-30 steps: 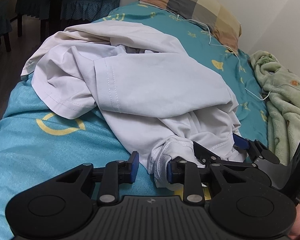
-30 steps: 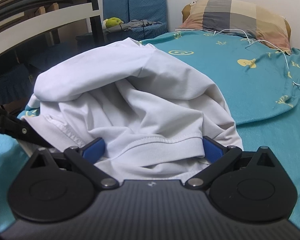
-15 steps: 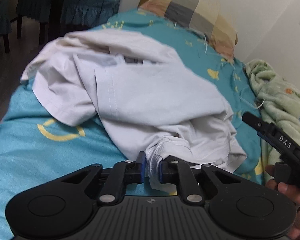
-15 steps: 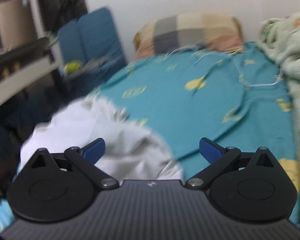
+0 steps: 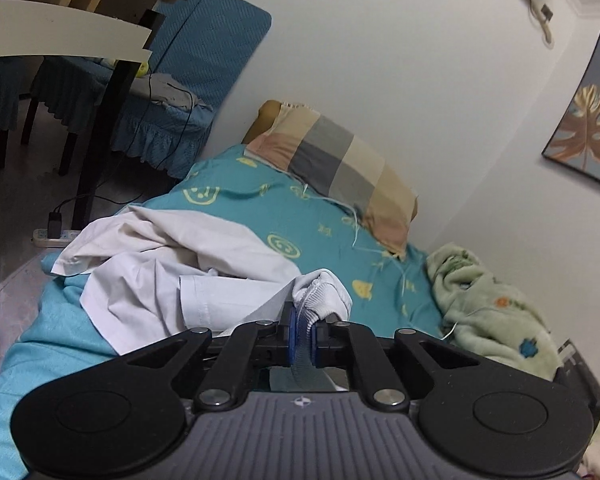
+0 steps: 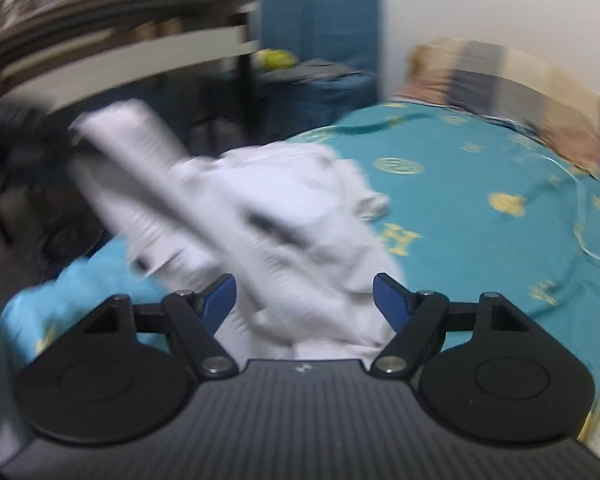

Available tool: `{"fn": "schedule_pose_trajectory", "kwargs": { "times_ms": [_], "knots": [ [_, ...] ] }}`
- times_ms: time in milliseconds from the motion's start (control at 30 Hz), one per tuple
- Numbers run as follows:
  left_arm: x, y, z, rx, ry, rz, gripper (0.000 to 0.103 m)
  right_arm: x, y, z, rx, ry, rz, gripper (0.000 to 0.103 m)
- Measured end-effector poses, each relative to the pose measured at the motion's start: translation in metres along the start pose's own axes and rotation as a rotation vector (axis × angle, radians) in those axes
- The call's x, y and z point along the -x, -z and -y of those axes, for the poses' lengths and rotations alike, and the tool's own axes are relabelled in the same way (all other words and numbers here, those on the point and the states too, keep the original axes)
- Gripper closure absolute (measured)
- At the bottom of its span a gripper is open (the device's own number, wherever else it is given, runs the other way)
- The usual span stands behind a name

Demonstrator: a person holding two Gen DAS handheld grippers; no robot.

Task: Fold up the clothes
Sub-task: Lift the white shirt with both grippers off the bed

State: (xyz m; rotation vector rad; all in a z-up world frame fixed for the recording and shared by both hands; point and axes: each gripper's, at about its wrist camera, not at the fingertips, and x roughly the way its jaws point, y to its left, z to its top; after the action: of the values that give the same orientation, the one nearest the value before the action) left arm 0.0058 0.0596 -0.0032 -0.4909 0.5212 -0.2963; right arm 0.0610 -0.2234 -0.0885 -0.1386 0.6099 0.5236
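A crumpled white shirt [image 5: 204, 280] lies in a heap on the teal bed sheet [image 5: 260, 208]. My left gripper [image 5: 302, 334] is shut on a bunched ribbed edge of the white shirt, lifted off the bed. In the blurred right wrist view the white shirt [image 6: 260, 216] stretches up toward the upper left, where the dark shape of the left gripper [image 6: 8, 136] pulls it. My right gripper [image 6: 304, 300] hangs over the shirt with its jaws closing; cloth lies between the blue pads [image 6: 388, 300], which stand apart from it.
A checked pillow [image 5: 340, 164] lies at the head of the bed by the white wall. A green fleece blanket [image 5: 488, 312] is heaped at the right. Blue-covered chairs [image 5: 172, 80] and a dark table leg [image 5: 104, 120] stand left of the bed.
The left gripper has shut on the shirt's ribbed edge, then risen and tilted up, pulling cloth along. The right gripper lifted off the shirt and its jaws have narrowed.
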Motion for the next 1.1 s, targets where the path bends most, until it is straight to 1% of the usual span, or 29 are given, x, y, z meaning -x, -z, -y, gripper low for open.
{"fn": "schedule_pose_trajectory", "kwargs": {
  "times_ms": [67,100,167,200,367,433,467,500,533,600,633,667,700,767,833,867,900,933,1033,1100],
  "knots": [
    [0.0,0.0,0.001,-0.007,0.014,0.01,0.096,-0.011,-0.001,-0.011,0.041,0.0,-0.025,0.027],
    [0.0,0.001,0.001,-0.012,0.018,0.015,0.096,-0.018,0.0,-0.014,0.044,0.017,-0.048,0.031],
    [-0.001,0.001,0.0,-0.014,0.015,0.019,0.096,-0.026,0.004,-0.008,-0.006,0.063,-0.084,0.042],
    [0.0,0.001,-0.002,-0.009,0.012,0.022,0.096,-0.03,0.006,-0.004,-0.032,0.086,-0.101,0.042],
    [0.001,-0.002,-0.011,0.016,0.001,0.043,0.096,-0.018,0.013,0.042,-0.281,0.253,-0.109,0.044],
    [-0.001,-0.002,-0.01,0.005,0.001,0.027,0.096,-0.015,0.015,0.055,-0.323,0.342,-0.143,0.045],
    [-0.004,0.0,-0.008,-0.008,-0.007,0.016,0.096,-0.013,0.016,0.057,-0.319,0.389,-0.139,0.045],
    [-0.006,0.002,-0.007,-0.022,-0.016,0.006,0.096,-0.011,0.016,0.056,-0.306,0.413,-0.118,0.048],
    [-0.008,0.004,-0.004,-0.045,-0.032,0.001,0.096,-0.007,0.014,0.053,-0.295,0.415,-0.086,0.051],
    [-0.011,0.006,-0.001,-0.086,-0.068,-0.01,0.096,-0.001,0.009,0.048,-0.279,0.408,-0.013,0.062],
    [-0.014,0.008,-0.001,-0.093,-0.083,-0.025,0.096,0.0,0.007,0.046,-0.271,0.397,0.009,0.065],
    [-0.017,0.01,-0.002,-0.1,-0.099,-0.042,0.095,0.001,0.005,0.044,-0.263,0.386,0.029,0.072],
    [-0.021,0.012,-0.004,-0.1,-0.113,-0.068,0.095,-0.001,0.006,0.044,-0.257,0.382,0.025,0.082],
    [-0.03,0.018,-0.008,-0.106,-0.149,-0.119,0.094,-0.007,0.008,0.044,-0.243,0.375,0.012,0.091],
    [-0.039,0.025,-0.011,-0.119,-0.183,-0.176,0.093,-0.009,0.009,0.045,-0.257,0.366,0.013,0.094],
    [-0.044,0.029,-0.012,-0.125,-0.193,-0.204,0.091,-0.007,0.008,0.046,-0.27,0.362,0.031,0.095],
    [-0.048,0.033,-0.012,-0.13,-0.202,-0.231,0.084,-0.005,0.005,0.049,-0.285,0.36,0.047,0.095],
    [-0.052,0.037,-0.013,-0.136,-0.21,-0.257,0.079,-0.001,0.003,0.051,-0.301,0.356,0.063,0.095],
    [-0.063,0.048,-0.01,-0.162,-0.225,-0.336,0.078,0.012,-0.001,0.052,-0.339,0.349,0.112,0.095],
    [-0.073,0.059,-0.008,-0.195,-0.264,-0.402,0.076,0.019,-0.003,0.054,-0.362,0.351,0.142,0.096]
  ]
}}
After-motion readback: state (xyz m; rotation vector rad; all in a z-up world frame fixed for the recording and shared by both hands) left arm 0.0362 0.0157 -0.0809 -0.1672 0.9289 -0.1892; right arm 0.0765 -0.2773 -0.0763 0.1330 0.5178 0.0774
